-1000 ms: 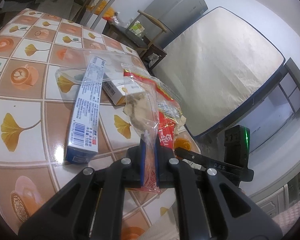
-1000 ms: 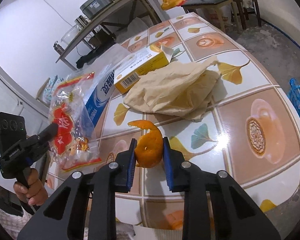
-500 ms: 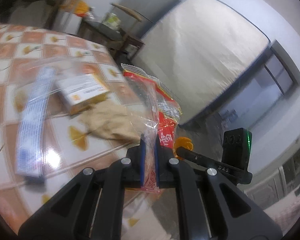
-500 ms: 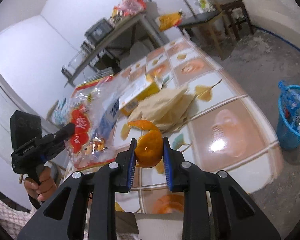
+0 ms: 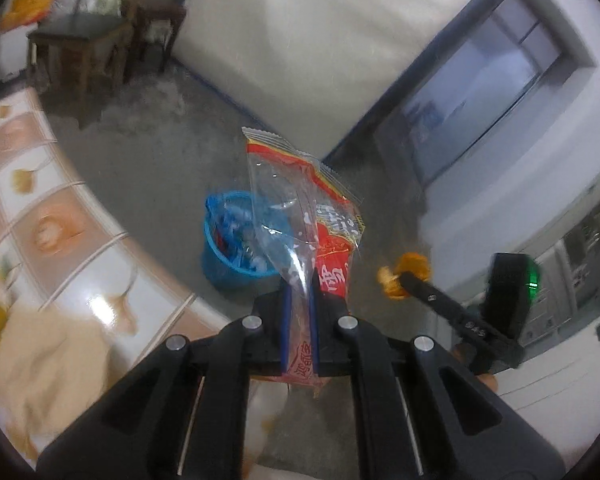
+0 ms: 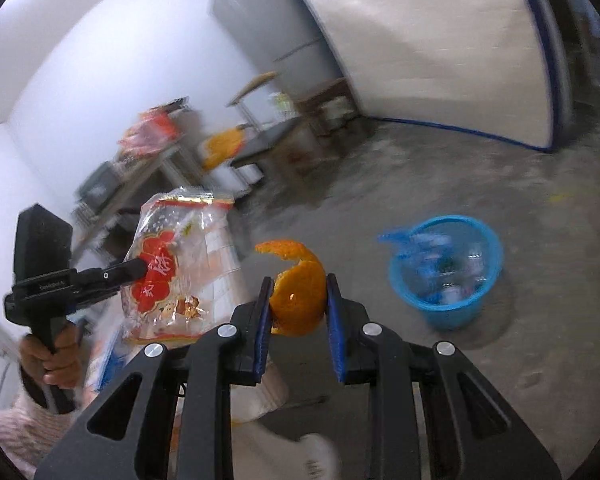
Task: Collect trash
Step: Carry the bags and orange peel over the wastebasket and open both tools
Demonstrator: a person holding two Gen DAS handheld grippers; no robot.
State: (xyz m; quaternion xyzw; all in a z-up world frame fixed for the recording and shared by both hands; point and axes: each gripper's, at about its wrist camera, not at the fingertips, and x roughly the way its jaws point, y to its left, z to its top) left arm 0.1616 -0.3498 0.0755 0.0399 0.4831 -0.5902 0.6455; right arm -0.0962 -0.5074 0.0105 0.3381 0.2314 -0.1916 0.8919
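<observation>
Pinching a red-and-clear snack wrapper (image 5: 300,216) between its pads, the left claw (image 5: 299,320) holds it up off the bench (image 5: 72,248), above the floor. The right claw (image 6: 298,312) grips an orange peel (image 6: 300,292) near the blue bin (image 6: 448,304) of trash.

Motion blur smears the contents of the round blue plastic basket (image 6: 446,270); the clear red-printed wrapper (image 5: 300,216) hides part of its rim.

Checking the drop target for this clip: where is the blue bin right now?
The blue bin stands on the concrete floor, right of the orange peel in the right wrist view; in the left wrist view it sits behind the snack wrapper.
</observation>
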